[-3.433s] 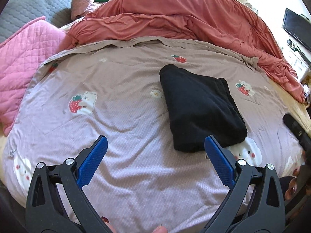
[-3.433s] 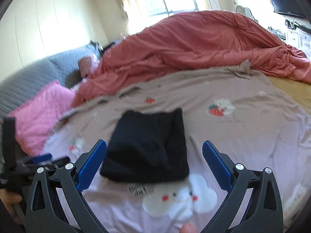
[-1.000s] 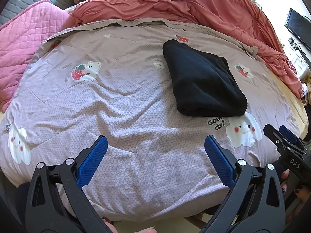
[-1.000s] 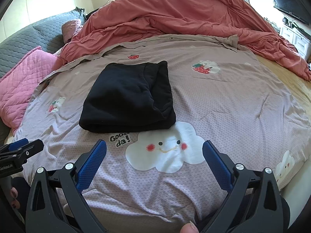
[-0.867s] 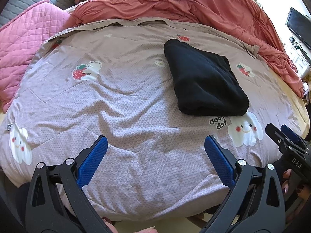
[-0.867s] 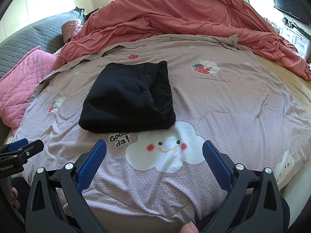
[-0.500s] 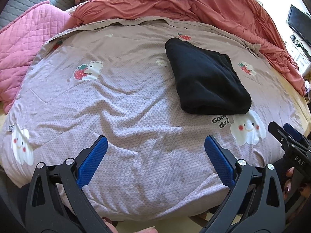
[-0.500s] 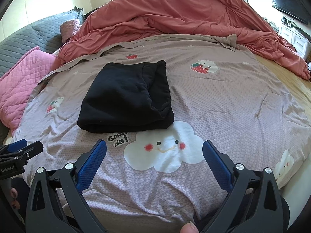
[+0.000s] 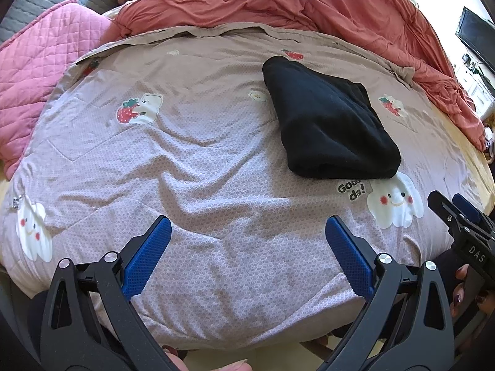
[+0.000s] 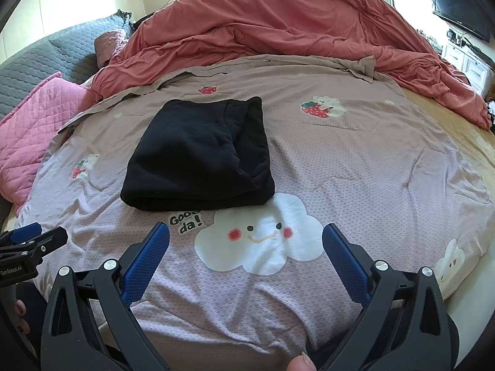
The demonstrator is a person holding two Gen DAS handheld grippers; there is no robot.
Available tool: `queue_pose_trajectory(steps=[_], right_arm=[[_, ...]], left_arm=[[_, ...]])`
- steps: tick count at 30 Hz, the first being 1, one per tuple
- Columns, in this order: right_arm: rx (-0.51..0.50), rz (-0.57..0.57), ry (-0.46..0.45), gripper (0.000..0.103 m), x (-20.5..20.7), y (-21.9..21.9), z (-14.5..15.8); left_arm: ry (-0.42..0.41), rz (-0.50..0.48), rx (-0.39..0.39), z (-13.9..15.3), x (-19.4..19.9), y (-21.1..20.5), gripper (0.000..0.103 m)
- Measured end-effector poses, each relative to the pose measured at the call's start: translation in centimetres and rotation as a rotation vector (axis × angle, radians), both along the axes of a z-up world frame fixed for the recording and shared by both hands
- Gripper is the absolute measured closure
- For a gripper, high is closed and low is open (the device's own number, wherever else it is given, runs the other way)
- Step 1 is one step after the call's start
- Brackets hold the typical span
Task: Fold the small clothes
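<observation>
Both jaws are gaping empty as I'm holding my left hand-held gripper (image 9: 247, 244) and right hand-held gripper (image 10: 246, 247) short of the cloud print (image 10: 258, 235). Just beyond it, the folded black garment (image 10: 198, 157) is lying soft and thick; I'm judging its near folded edge the best hold.

L gripper (image 9: 247, 247) wide open, holds nothing, pointing fwd. R gripper (image 10: 246, 255) same: jaws spread, empty, level w/ the left. Both held side by side, apart; fingertips w/ dark nails visible behind each.
</observation>
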State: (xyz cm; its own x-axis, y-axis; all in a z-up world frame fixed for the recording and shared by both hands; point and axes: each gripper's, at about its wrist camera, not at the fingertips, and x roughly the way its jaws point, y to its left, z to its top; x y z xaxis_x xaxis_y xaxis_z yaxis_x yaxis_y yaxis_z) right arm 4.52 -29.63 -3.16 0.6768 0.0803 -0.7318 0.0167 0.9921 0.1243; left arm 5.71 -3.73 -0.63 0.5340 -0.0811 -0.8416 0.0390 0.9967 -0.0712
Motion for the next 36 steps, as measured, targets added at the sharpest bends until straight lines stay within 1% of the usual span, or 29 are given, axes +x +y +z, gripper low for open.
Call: queue_pose_trajectory(steps=[6,10,13,15,17,19,20,21,22,23,25,26,27,28,29,30,32,33,36], right_arm=[[-0.002,-0.009,-0.003,0.005,-0.1,-0.1,0.1],[0.008,-0.034,-0.002,0.005,-0.1,-0.5,0.1],[0.046,-0.073,-0.003,0.005,-0.4,-1.8,0.6],[0.087,-0.119,-0.013,0.005,-0.8,-3.6,1.5],[0.13,-0.188,-0.036,0.005,-1.7,-6.4,2.8],[0.148,-0.284,-0.088,0.005,-2.9,-10.2,4.3],[0.142,-0.334,-0.112,0.005,-3.7,-12.1,4.8],[0.126,-0.419,-0.143,0.005,-4.8,-15.1,5.3],[0.11,-0.491,-0.16,0.005,-5.8,-17.6,5.3],[0.09,-0.566,-0.166,0.005,-6.9,-20.2,5.1],[0.042,-0.777,-0.119,0.005,-10.0,-26.9,3.1],[0.032,-0.849,-0.099,0.005,-11.2,-29.1,2.1],[0.013,-0.962,-0.061,0.005,-13.3,-32.5,0.4],[-0.007,-1.058,-0.008,0.005,-15.2,-35.4,-1.4],[-0.019,-1.11,0.029,0.005,-16.2,-36.9,-2.6],[-0.034,-1.186,0.086,0.005,-18.0,-39.4,-4.5],[-0.05,-1.287,0.171,0.005,-20.6,-42.9,-7.3],[-0.048,-1.316,0.196,0.005,-21.4,-44.1,-8.4],[-0.055,-1.348,0.26,0.005,-22.4,-46.3,-11.2]], left_arm=[[0.011,-0.004,-0.001,-0.1,0.0,0.0,0.01],[0.029,-0.011,-0.025,-0.1,0.2,0.4,0.01],[0.062,-0.001,-0.025,-0.4,0.6,1.1,0.009],[0.075,0.019,-0.06,-0.5,0.8,2.6,0.01],[0.074,0.042,-0.093,-0.3,1.1,4.6,0.01],[0.047,0.101,-0.086,0.2,1.9,7.7,0.01],[0.034,0.14,-0.072,0.3,2.5,9.6,0.01],[0.032,0.193,-0.055,0.3,3.2,12.1,0.01],[0.041,0.235,-0.045,0.2,3.8,14.0,0.01],[0.061,0.3,-0.038,-0.2,4.6,16.9,0.01],[0.084,0.416,-0.022,-0.9,5.7,22.3,0.01],[0.094,0.474,0.001,-1.3,6.2,24.9,0.01],[0.107,0.53,0.026,-1.7,6.7,27.6,0.009],[0.117,0.568,0.04,-1.9,7.0,29.5,0.01],[0.127,0.619,0.057,-2.2,7.3,31.9,0.01],[0.136,0.673,0.068,-2.5,7.6,34.1,0.01],[0.138,0.742,0.058,-2.7,7.9,37.5,0.01],[0.132,0.78,0.062,-2.7,8.1,39.0,0.009],[0.121,0.844,0.103,-3.1,8.8,42.0,0.009]])
